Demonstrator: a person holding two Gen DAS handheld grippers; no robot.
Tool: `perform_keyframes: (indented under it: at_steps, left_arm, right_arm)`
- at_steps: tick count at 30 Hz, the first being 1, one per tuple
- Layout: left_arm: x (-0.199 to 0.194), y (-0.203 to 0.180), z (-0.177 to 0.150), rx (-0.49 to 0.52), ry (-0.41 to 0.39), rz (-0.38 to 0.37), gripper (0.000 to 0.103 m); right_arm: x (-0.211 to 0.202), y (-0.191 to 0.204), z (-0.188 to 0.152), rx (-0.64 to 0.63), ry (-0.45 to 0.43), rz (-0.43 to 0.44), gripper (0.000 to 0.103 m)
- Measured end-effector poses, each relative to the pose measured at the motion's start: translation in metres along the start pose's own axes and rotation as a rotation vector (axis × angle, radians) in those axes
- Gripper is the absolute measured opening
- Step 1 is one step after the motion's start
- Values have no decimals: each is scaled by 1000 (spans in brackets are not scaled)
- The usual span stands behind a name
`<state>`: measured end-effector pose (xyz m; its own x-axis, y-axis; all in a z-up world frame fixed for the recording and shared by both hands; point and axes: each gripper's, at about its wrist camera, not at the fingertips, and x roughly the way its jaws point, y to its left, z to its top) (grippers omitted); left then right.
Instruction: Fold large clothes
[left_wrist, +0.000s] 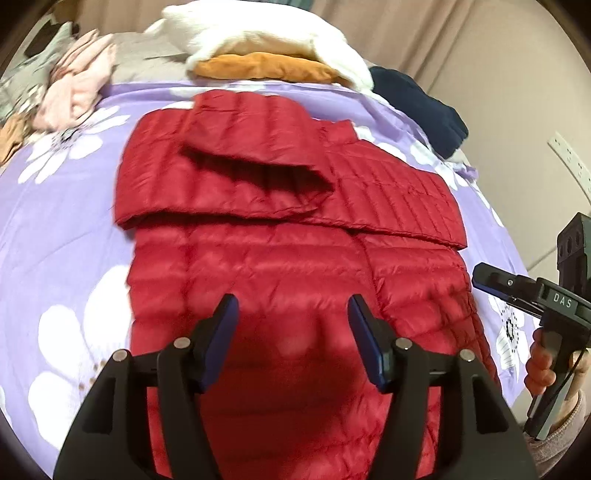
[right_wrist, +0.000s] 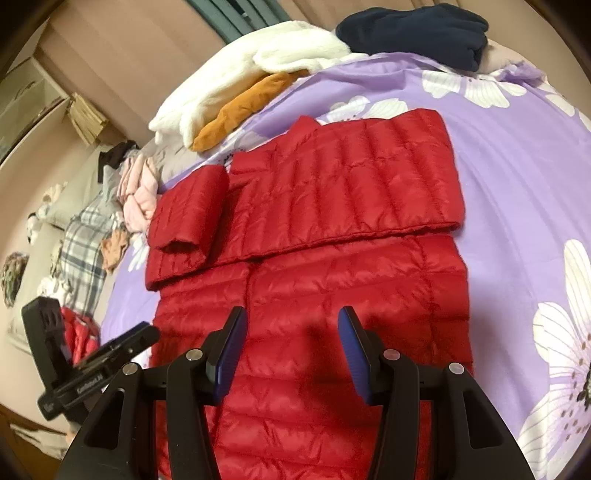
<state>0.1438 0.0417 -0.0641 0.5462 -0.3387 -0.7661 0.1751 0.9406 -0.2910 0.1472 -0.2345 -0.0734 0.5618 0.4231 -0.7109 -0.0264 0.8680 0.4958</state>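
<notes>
A red quilted down jacket (left_wrist: 280, 266) lies flat on a purple flowered bedspread (left_wrist: 62, 221), its sleeves folded across the upper body. It also shows in the right wrist view (right_wrist: 332, 229). My left gripper (left_wrist: 291, 310) is open and empty, hovering over the jacket's lower part. My right gripper (right_wrist: 291, 325) is open and empty, also over the lower part. The right gripper appears in the left wrist view (left_wrist: 480, 278) by the jacket's right edge. The left gripper shows in the right wrist view (right_wrist: 147, 334) at the jacket's left edge.
At the bed's far end lie a white fluffy garment (left_wrist: 266, 33), an orange garment (left_wrist: 258, 68) and a dark navy one (left_wrist: 421, 107). Pink clothes (left_wrist: 77, 85) are piled at the far left. A plaid garment (right_wrist: 81, 243) lies beyond the bedspread's left edge.
</notes>
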Motion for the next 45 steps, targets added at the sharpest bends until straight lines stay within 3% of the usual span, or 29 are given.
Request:
perform_keyframes:
  at_steps: [18,31,36,41,45]
  left_arm:
    - [-35,54,-30,-173,-67,33,63]
    - [-45,106,-41,-319,-90,75,64]
    - [-39,110,-41,-329,-73,73,64]
    - [-40,110,-38,-329,-75,49,64]
    - [-41,109,-37,-328,-74,43,64]
  right_arm:
    - [28,44,2,-102,47,35,51]
    - [64,91,20,-276,52,38,51]
    - [87,131,32,-411,23,30,52]
    - [115,191,43,-639,-29,1,55]
    - [146,226,40,-812,-23,-100,58]
